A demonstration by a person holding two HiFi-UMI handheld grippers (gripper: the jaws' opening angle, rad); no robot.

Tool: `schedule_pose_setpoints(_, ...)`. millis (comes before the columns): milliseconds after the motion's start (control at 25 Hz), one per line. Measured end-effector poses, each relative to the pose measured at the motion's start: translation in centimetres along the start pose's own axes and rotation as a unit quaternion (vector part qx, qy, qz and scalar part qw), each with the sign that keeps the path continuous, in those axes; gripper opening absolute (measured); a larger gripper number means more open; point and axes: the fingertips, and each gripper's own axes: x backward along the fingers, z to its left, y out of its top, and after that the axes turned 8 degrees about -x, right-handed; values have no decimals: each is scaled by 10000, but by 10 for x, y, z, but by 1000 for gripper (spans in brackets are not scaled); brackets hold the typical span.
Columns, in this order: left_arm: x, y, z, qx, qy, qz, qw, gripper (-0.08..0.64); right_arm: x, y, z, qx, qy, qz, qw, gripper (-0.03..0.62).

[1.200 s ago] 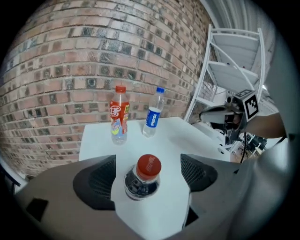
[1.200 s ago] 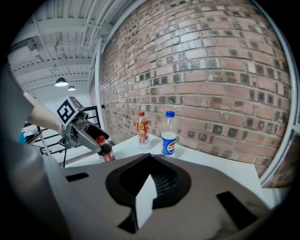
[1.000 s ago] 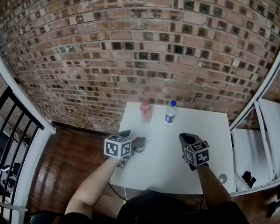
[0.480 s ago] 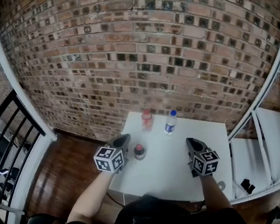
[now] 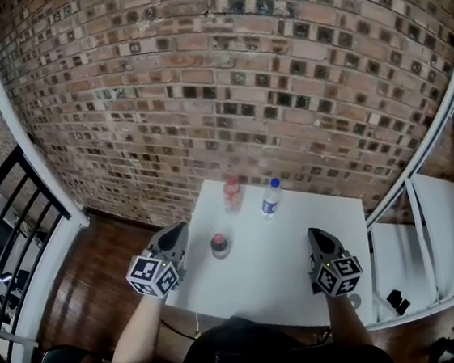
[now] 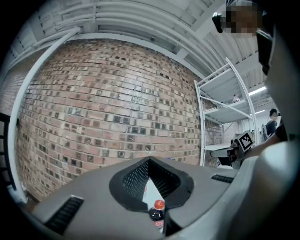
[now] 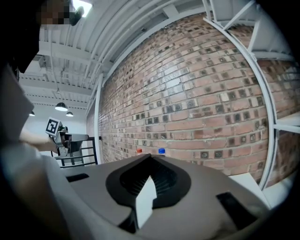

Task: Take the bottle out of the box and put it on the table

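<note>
While left gripper (image 5: 174, 236) hangs closed, empty, dark bottle (image 5: 220, 245) stands on table (image 5: 271, 281) just right of it — right gripper (image 5: 315, 236) closed too.

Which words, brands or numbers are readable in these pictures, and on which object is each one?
None can be read.
Labels on dark bottle, pale red bottle, blue-capped bottle: too small and blurred.
Cubes on left gripper, right gripper: square marker patterns only, no letters.

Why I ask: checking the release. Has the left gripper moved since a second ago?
Yes. In the head view the left gripper has pulled back leftward, off the white table's left edge, away from the dark red-capped plastic bottle.
</note>
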Motion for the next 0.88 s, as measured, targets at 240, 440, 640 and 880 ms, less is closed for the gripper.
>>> schedule_pose_setpoints(240, 6, 11, -9, 40, 124, -230, 9996, 3, -2, 6, 13, -27, 127, -84, 9999, 0)
schedule_pose_setpoints(440, 4, 6, -6, 123, 280, -72, 9995, 3, -2, 7, 11, -64, 151, -128, 9998, 0)
schedule_pose_setpoints(640, 6, 8, 2, 168, 595, 26, 9981, 3, -4, 8, 12, -127, 181, -196, 9996, 0)
schedule_pose_setpoints(880, 4, 9, -3, 257, 515, -17, 9983, 3, -11, 12, 14, -146, 215, -233, 9994, 0)
